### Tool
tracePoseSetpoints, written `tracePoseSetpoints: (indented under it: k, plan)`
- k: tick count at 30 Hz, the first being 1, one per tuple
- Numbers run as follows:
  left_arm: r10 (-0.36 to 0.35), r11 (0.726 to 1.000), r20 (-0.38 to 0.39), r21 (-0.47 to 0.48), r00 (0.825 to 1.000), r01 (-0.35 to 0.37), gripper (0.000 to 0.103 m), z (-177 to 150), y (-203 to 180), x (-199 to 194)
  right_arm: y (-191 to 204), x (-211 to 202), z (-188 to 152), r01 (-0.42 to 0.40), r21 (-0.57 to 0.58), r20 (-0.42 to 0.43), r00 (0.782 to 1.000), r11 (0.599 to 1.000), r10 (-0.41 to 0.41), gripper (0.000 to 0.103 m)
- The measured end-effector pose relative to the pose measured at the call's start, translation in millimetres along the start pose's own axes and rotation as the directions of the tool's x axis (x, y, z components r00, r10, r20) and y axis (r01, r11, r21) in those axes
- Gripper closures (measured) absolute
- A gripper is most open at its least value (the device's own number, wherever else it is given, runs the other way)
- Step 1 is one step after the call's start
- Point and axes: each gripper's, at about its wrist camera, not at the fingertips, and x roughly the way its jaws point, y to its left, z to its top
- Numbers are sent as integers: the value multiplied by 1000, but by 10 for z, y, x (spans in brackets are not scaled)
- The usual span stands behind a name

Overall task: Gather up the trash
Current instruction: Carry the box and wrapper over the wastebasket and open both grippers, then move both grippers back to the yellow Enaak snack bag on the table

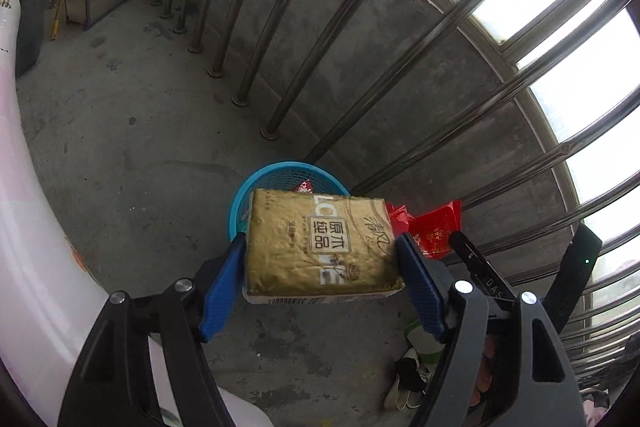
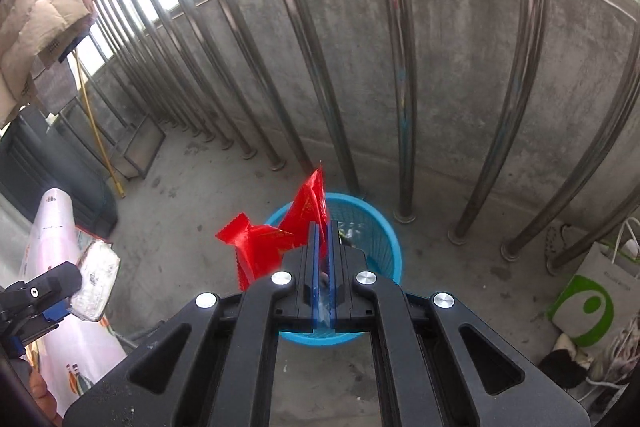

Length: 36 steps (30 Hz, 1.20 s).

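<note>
Two wrist fisheyes, both angled steeply down at a concrete balcony floor

Each looks along its own fingers toward the steel railing bars and low wall — close above the blue mesh basket, which both views share; the right view also catches the left gripper at its left edge.

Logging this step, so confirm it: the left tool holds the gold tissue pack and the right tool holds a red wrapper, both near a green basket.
Wrong on one point: the basket is blue, as the right wrist view shows. The left tool does hold the gold tissue pack and the right tool the red wrapper.
</note>
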Motion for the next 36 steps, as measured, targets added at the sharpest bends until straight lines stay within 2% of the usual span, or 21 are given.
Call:
tracePoseSetpoints:
  k: [3, 7, 13, 17, 24, 27, 29, 32, 34, 35, 36]
  plan:
    - [11, 1000, -23, -15, 1000, -11, 26, 106, -65, 306, -94, 147, 47, 69, -2, 22, 997, 998, -69, 101]
    - [-11, 1000, 9, -29, 1000, 11, 26, 189, -68, 352, -200, 437, 107, 133, 0, 26, 991, 991, -133, 101]
    - [-9, 1000, 75, 4, 997, 9, 26, 148, -1, -54, -261, 946, 102, 225, -23, 20, 974, 974, -225, 100]
    - [17, 1000, 116, 2, 993, -17, 25, 47, 128, -420, -255, 1273, 34, 258, -57, -26, 965, 965, -259, 99]
    - [68, 997, 207, -54, 976, -58, 23, -218, 482, -1139, -196, 1029, 84, 129, -15, -12, 992, 992, -129, 99]
    - [121, 992, 266, -68, 956, -107, 23, -378, 623, -1440, -70, 860, 78, 7, -31, 6, 1000, 999, -7, 99]
    - [155, 987, 296, -86, 943, -136, 23, -500, 713, -1619, 45, 804, 43, -38, -68, 2, 999, 997, 39, 99]
    - [183, 982, 327, -108, 927, -155, 23, -696, 833, -1854, 225, 985, -30, -106, -116, -78, 992, 988, 98, 98]
    - [206, 977, 344, -118, 916, -175, 22, -840, 907, -1988, 358, 1167, -130, -112, -170, -167, 982, 979, 83, 95]
    - [218, 975, 352, -124, 910, -186, 22, -926, 954, -2053, 410, 1266, -199, -107, -200, -214, 975, 974, 63, 83]
    - [231, 972, 358, -132, 905, -196, 21, -1005, 997, -2114, 446, 1341, -261, -87, -225, -248, 968, 970, 30, 76]
